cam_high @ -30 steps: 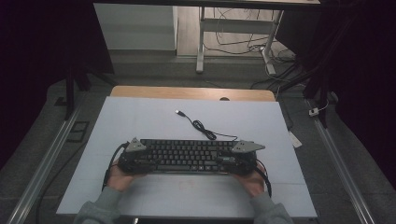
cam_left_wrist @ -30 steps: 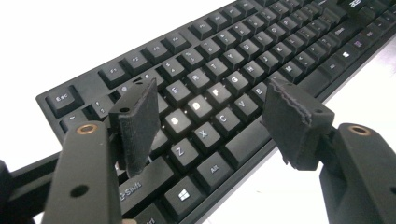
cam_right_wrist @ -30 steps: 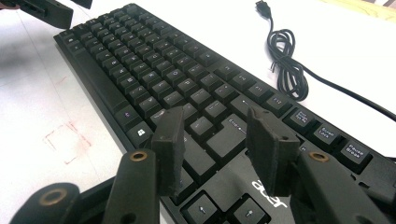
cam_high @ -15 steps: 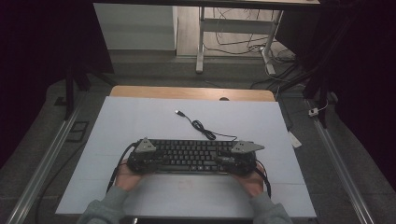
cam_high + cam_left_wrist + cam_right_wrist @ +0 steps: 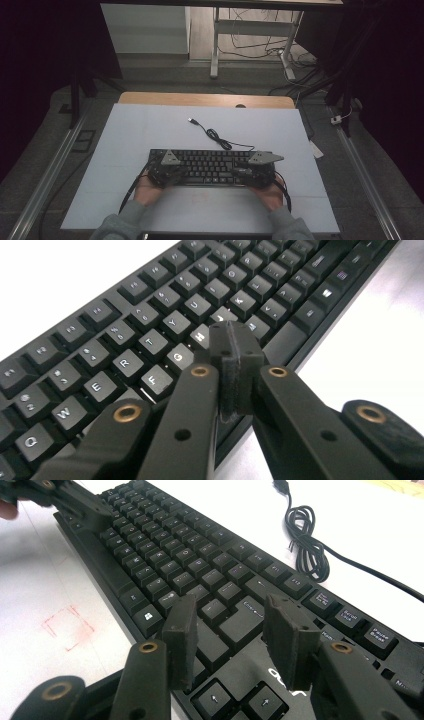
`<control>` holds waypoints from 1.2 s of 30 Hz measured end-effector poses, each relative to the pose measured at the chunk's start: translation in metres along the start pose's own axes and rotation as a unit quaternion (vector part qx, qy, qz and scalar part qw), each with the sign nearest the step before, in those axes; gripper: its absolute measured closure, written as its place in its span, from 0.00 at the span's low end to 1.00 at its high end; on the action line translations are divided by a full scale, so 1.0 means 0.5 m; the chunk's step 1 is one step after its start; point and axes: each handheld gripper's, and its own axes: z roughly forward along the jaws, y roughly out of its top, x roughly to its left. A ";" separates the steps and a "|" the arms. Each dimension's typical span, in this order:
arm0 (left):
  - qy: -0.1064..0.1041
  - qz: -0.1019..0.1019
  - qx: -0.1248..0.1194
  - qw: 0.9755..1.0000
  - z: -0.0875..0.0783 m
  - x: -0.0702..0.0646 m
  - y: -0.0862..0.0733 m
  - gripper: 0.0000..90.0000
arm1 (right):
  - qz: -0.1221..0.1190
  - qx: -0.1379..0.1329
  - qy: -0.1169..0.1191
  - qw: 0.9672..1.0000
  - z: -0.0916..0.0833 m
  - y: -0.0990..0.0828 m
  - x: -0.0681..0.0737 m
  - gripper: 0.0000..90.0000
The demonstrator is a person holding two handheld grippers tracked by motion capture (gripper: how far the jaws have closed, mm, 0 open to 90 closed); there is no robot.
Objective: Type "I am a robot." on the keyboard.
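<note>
A: Where was the keyboard (image 5: 210, 166)?

B: It lay flat on the white mat (image 5: 150, 130) that covers the table, near the person's edge, with its long side running across. Its cable (image 5: 215, 135) trailed off the back and lay in a loose coil on the mat, the plug end farther up.

A: And the left gripper (image 5: 235, 347)?

B: It was over the left half of the keyboard, held in the person's left hand (image 5: 147, 189). Its jaws had just been closing, and in the left gripper view they were pressed flat together with nothing between them. The joined tips hung over the letter keys, near G and H; I could not tell whether they touched a key.

A: What about the right gripper (image 5: 240, 630)?

B: It sat over the right end of the keyboard, in the right hand (image 5: 272, 192). Its jaws stood apart, gripping nothing. In the right gripper view the two pads hung above the keys around Enter, with the arrow keys just below them.

A: Were the two grippers close to each other?

B: No, well apart, one toward each end of the keyboard.
</note>
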 end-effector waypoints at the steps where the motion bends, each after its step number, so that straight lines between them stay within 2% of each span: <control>1: 0.002 0.000 0.001 1.000 0.003 0.000 0.000 0.99 | 0.000 0.000 0.000 1.000 0.000 0.000 0.000 0.64; 10: 0.009 -0.003 0.010 1.000 0.014 0.000 0.000 0.99 | 0.000 0.000 0.002 1.000 0.001 0.000 0.001 0.63; 26: 0.009 -0.005 0.018 1.000 0.024 0.000 -0.001 0.99 | 0.000 0.002 -0.001 1.000 0.001 -0.001 0.000 0.63; 28: 0.012 -0.002 0.024 1.000 0.029 -0.001 -0.002 0.99 | 0.000 0.002 0.000 1.000 0.002 -0.002 0.000 0.63; 33: 0.010 -0.004 0.019 1.000 0.026 -0.001 -0.002 0.99 | 0.000 0.002 0.000 1.000 0.002 -0.002 0.001 0.63; 36: 0.009 -0.006 -0.002 1.000 0.009 0.001 0.001 0.99 | -0.001 0.001 -0.001 1.000 0.001 -0.001 0.001 0.63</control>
